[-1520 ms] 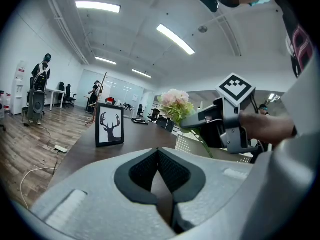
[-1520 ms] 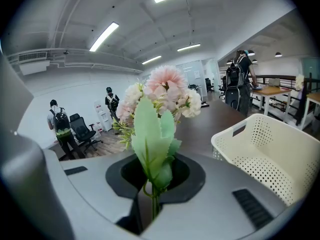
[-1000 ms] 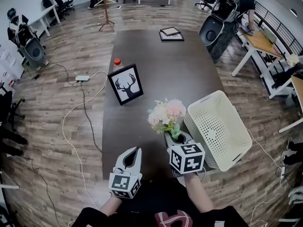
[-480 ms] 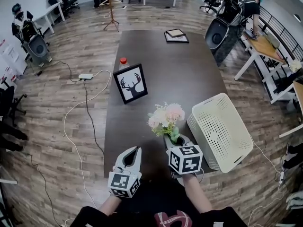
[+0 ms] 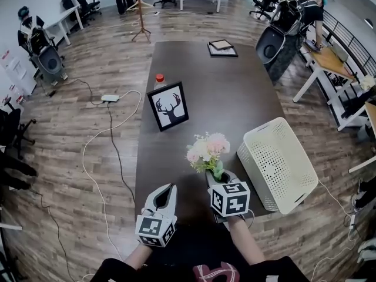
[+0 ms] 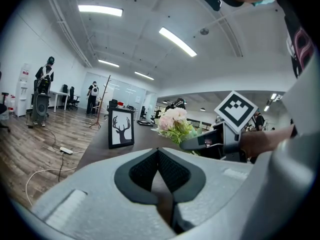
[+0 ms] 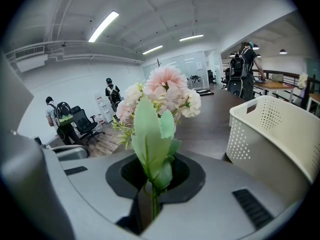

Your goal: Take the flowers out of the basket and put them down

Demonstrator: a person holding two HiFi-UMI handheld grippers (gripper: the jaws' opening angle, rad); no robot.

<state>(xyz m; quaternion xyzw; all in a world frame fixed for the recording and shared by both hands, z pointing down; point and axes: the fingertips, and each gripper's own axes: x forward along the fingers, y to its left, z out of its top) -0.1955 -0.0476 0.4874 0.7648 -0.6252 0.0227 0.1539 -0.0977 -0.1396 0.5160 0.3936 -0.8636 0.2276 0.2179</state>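
Flowers (image 5: 207, 151) roughly upright, blooms up, stem in tight right gripper (image 5: 216, 174) fingers; left gripper (image 5: 168, 190) fingers together.

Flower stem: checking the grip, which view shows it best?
Right gripper view: the stem sits pinched in the right claw. The head view shows mainly blooms above it; the left gripper view, blooms from the side.

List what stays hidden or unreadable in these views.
- Flowers: stem end hidden inside the shut right gripper, in its view and the head view.
- Bottle: little but the red cap shows, head view; deer picture covers the rest.
- Far frames: too small to read, head view.
- Basket: inside hidden by its wall, cut by the edge, right gripper view.
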